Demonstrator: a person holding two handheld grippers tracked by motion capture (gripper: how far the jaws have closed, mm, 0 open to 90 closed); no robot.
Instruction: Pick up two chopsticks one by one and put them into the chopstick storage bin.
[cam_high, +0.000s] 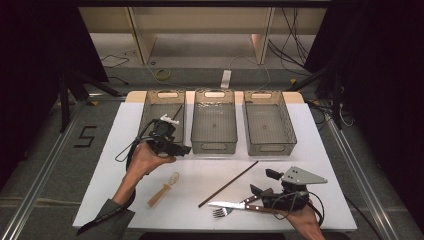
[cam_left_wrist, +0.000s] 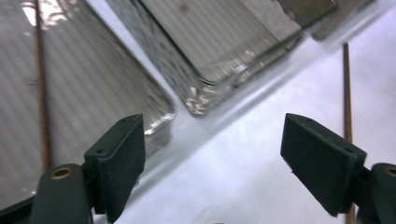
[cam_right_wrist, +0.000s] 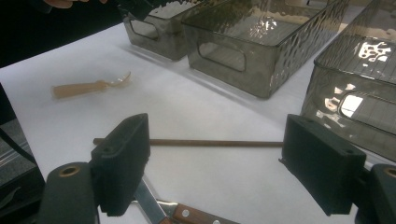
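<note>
Lying in left bin (cam_high: 150, 117), chopstick (cam_high: 176, 113) runs lengthwise, seemingly; left tool (cam_high: 172, 134) gapes empty; right tool (cam_high: 262, 182) likewise.

White table (cam_high: 310, 145), three grey bins (cam_high: 214, 125), chopstick (cam_high: 228, 184), knife (cam_high: 235, 205), fork (cam_high: 220, 213), perhaps spoon (cam_high: 162, 190)

Three bins (cam_high: 214, 125) behind open tabletop (cam_high: 200, 175)

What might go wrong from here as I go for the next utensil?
The right gripper hangs open over the knife, whose blade lies against the fork; a grab may drag both. The chopstick lies just beyond and could roll. The left gripper sits close to the left bin, so a swing could clip its rim.
</note>
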